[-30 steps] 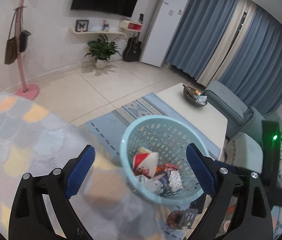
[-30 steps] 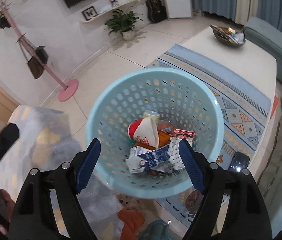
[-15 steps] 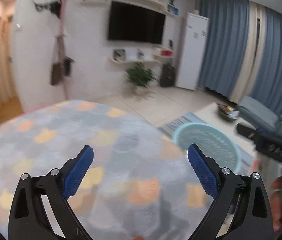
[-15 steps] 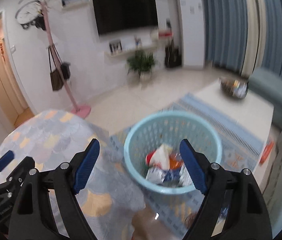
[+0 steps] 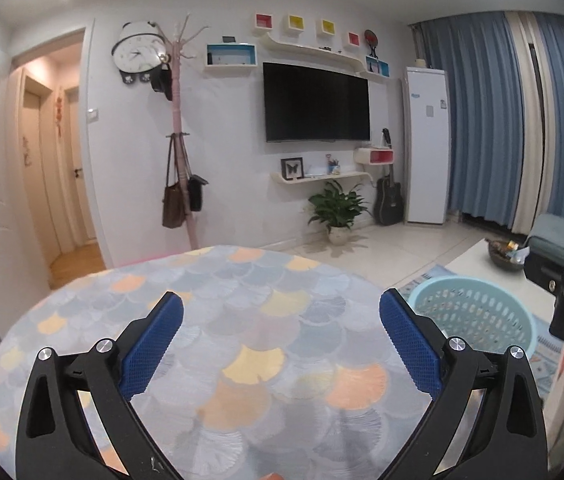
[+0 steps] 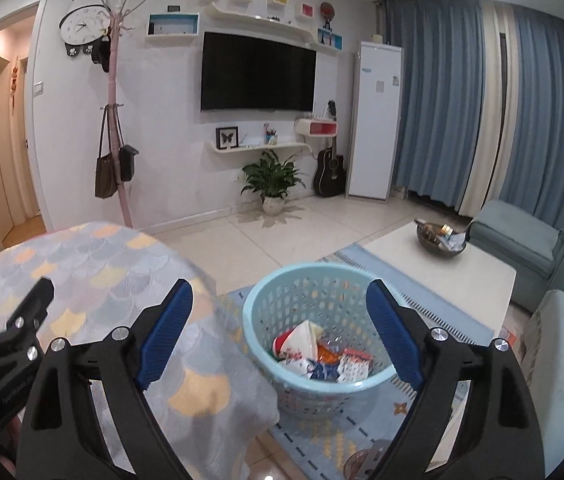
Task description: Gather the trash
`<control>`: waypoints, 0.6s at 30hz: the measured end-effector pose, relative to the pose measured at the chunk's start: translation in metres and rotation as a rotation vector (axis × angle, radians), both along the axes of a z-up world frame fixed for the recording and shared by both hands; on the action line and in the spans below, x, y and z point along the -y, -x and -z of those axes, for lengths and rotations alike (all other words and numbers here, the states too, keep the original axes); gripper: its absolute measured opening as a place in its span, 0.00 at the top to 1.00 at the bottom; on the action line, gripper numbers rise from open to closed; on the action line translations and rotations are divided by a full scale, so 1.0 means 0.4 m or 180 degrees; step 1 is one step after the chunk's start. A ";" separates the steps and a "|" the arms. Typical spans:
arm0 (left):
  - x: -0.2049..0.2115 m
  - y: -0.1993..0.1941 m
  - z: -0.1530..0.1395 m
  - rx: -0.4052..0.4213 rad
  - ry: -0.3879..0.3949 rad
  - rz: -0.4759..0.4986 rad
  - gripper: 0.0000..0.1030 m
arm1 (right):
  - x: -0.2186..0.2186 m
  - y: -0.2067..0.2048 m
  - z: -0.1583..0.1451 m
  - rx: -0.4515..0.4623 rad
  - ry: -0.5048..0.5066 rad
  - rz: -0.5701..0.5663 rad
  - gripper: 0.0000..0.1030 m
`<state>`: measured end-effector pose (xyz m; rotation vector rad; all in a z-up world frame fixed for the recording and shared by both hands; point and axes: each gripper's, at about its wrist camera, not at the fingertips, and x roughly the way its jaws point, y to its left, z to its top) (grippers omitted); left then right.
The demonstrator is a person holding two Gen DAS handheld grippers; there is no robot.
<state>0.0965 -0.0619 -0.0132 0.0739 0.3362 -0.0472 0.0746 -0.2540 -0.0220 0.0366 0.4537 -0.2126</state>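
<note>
Living room, scale-patterned tablecloth (image 5: 242, 320) bare. Left gripper (image 5: 280, 344) and right gripper (image 6: 278, 336) both opening, empty. Trash (image 6: 322, 354) sat in the laundry-style basket (image 6: 266, 320); a careless swing risked tipping it.

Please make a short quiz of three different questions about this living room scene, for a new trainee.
1. True or false: the light blue basket stands on the round table.
2. What lies inside the basket? A) a guitar B) trash C) a plant
3. Fill in: the jaws of the right gripper hold ____.

Key:
1. False: it stands on the rug, beside the table.
2. B: crumpled trash lies in the bottom.
3. Nothing: they are opening with no item between them. The left gripper is empty too.
</note>
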 end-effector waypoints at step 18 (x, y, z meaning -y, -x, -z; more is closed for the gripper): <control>-0.012 -0.021 0.045 -0.0349 0.0187 0.0125 0.07 | 0.008 -0.002 0.036 -0.0117 -0.0149 -0.0049 0.18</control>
